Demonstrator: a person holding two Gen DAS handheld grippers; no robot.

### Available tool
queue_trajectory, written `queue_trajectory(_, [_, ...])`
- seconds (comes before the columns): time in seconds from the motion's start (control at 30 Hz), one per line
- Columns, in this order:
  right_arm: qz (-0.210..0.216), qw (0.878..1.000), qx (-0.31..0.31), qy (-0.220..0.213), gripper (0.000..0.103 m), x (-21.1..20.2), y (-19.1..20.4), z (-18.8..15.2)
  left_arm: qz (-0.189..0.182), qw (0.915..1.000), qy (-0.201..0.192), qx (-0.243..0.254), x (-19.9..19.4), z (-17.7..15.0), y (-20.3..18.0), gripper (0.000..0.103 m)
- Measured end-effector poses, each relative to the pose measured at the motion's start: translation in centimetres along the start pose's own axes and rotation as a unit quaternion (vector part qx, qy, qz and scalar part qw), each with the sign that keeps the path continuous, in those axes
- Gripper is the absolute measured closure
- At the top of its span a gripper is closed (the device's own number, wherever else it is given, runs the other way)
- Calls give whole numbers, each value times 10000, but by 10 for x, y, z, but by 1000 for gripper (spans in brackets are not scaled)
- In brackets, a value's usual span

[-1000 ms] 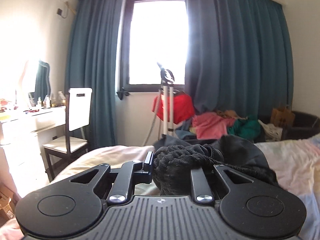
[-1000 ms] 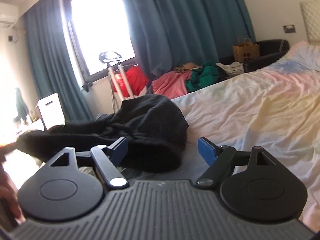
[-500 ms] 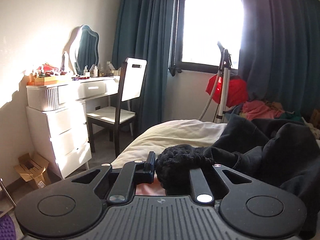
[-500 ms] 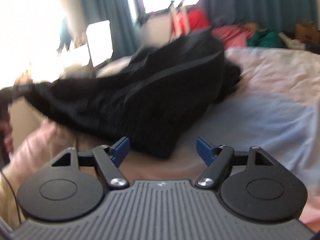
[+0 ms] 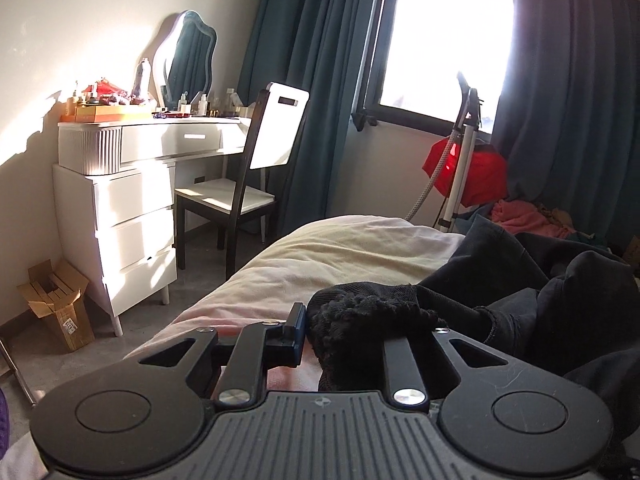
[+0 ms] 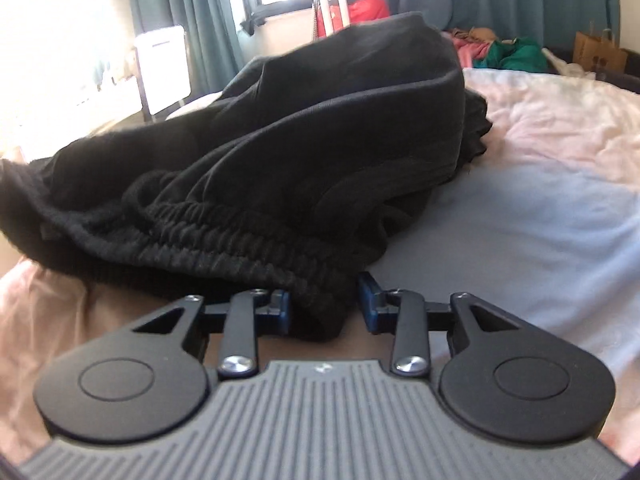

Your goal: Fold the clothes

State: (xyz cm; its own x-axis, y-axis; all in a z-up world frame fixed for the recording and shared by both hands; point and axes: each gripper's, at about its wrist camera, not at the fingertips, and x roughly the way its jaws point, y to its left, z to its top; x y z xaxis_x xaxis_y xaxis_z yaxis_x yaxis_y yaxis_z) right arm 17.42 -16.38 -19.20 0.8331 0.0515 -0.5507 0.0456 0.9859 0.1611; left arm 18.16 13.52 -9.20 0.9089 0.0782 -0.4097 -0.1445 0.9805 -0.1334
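Note:
A pair of black trousers [image 6: 320, 136] with a ribbed elastic waistband [image 6: 224, 236] lies bunched on the bed [image 6: 540, 208]. My left gripper [image 5: 344, 336] is shut on one end of the waistband [image 5: 360, 320]; the cloth hides its right finger. My right gripper [image 6: 324, 304] has its blue-padded jaws on either side of the waistband's other end, with a small gap at the right pad, so I cannot tell if it grips. The trousers stretch to the right in the left wrist view [image 5: 560, 300].
A white dresser [image 5: 132, 200] with a mirror and a chair [image 5: 248, 184] stand left of the bed. A garment steamer [image 5: 460, 152] and a clothes pile [image 6: 504, 52] are by the curtained window. A cardboard box [image 5: 60, 304] sits on the floor.
My left gripper swung left with the waistband, now facing the dresser. My right gripper moved in on the trousers and its jaws narrowed around the waistband's end.

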Motion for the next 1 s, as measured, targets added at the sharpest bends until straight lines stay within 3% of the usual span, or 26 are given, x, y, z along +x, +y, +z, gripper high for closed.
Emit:
queue_trajectory(0.07, [32,9999,-86,-139,77,-10,4,5,-30,9999,73,-78,0,2,3,81])
queue_trajectory(0.13, [121,9995,-38,-293,86,-25,4,12,-80,9997,150,-176,-1,3,7,81])
queue_trajectory(0.33, [285,9960,-255,-806,87,-91,9,27,-169,9985,502,-95,1,-1,21,70])
queue_trajectory(0.53, [222,9957,-808,390,87,-76,14,9,192,9904,1348,215,10,-17,33,55])
queue_trajectory(0.63, [9,9911,-902,983,87,-52,15,-2,150,9885,1489,209,5,-19,41,49])
queue_trajectory(0.77, [144,9930,-576,1021,82,-60,7,0,11,9875,1566,192,-10,-14,42,46])
queue_trajectory(0.83, [232,9940,-476,952,79,-70,5,2,-6,9859,1632,359,-19,-12,34,36])
queue_trajectory(0.93, [447,9946,-279,894,78,-83,-1,9,266,9819,1665,863,-36,-12,13,21])
queue_trajectory(1.0, [646,9939,-125,881,78,-91,-5,14,202,9816,1581,1054,-50,-12,5,18])
